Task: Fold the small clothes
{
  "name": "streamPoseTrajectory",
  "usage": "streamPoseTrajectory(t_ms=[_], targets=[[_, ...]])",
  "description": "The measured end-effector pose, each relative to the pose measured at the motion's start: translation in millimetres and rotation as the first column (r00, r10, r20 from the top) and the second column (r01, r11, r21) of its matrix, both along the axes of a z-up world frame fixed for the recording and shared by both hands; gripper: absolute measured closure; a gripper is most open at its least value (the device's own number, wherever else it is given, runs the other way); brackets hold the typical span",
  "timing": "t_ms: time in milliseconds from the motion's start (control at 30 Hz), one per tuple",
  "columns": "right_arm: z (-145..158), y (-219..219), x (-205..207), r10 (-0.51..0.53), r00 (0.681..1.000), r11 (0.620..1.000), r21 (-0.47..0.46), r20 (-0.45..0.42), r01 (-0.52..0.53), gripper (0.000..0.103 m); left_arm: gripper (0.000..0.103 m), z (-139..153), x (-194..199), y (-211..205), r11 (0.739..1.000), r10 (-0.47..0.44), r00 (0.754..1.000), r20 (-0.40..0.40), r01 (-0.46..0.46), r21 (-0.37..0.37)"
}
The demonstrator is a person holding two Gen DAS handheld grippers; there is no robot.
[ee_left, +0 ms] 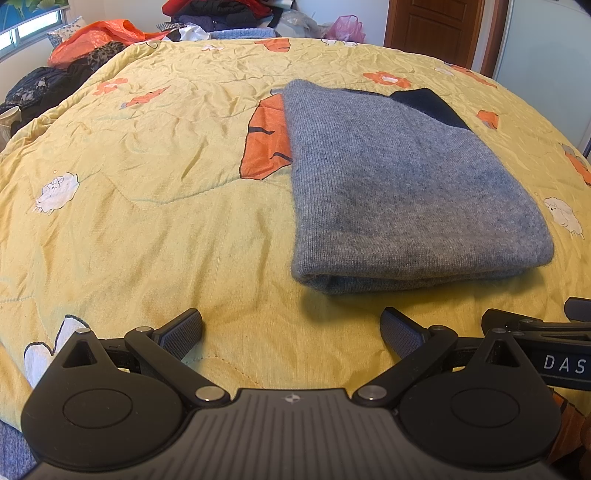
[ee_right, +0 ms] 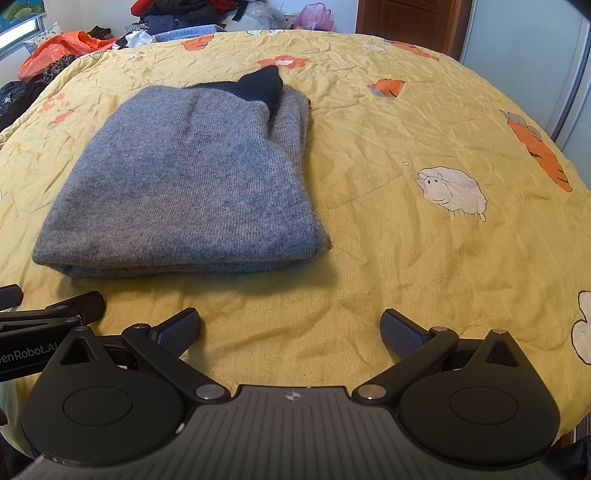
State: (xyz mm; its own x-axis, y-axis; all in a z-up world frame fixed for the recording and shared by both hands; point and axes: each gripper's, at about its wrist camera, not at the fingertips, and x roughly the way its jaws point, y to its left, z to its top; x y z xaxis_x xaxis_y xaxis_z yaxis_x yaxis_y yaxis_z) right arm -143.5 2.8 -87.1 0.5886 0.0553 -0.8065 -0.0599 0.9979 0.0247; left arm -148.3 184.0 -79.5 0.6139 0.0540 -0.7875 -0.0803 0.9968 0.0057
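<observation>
Both wrist cameras sit low and close over the yellow quilt (ee_left: pixel 147 221), facing the far clutter. The left view has the grey sweater (ee_left: pixel 399 184) right; the right has it left.

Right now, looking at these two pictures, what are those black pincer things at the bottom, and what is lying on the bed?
They are two hand-held claws; a person holds one in each hand, and each carries a camera looking out along its fingers. One picture comes from the left claw, the other from the right claw. Both are open and hold nothing. On the yellow quilt with its sheep and carrot pictures lies a folded grey knit garment, a dark part showing at its far end. Piled clothes sit beyond the bed.
</observation>
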Motion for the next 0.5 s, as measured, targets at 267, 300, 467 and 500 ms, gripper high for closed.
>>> streamPoseTrajectory(t_ms=[267,300,467,500], targets=[[37,-3,-15,-0.014,0.989,0.995,-0.099,0.149,0.029,0.0,0.0,24,-9,5,0.999,-0.007,1.0,0.027,0.008,-0.037],[46,-5,-18,0.001,0.985,0.997,-0.079,0.17,0.012,0.0,0.0,31,-11,7,0.999,-0.008,0.999,0.047,0.01,-0.032],[69,-18,-16,0.013,0.988,0.996,0.09,0.155,-0.027,0.001,0.0,56,-13,21,0.997,0.024,0.996,0.084,-0.018,-0.075],[72,-18,-16,0.012,0.986,0.996,0.085,0.167,-0.026,0.002,0.0,59,-14,24,0.996,0.032,0.995,0.09,-0.025,-0.084]])
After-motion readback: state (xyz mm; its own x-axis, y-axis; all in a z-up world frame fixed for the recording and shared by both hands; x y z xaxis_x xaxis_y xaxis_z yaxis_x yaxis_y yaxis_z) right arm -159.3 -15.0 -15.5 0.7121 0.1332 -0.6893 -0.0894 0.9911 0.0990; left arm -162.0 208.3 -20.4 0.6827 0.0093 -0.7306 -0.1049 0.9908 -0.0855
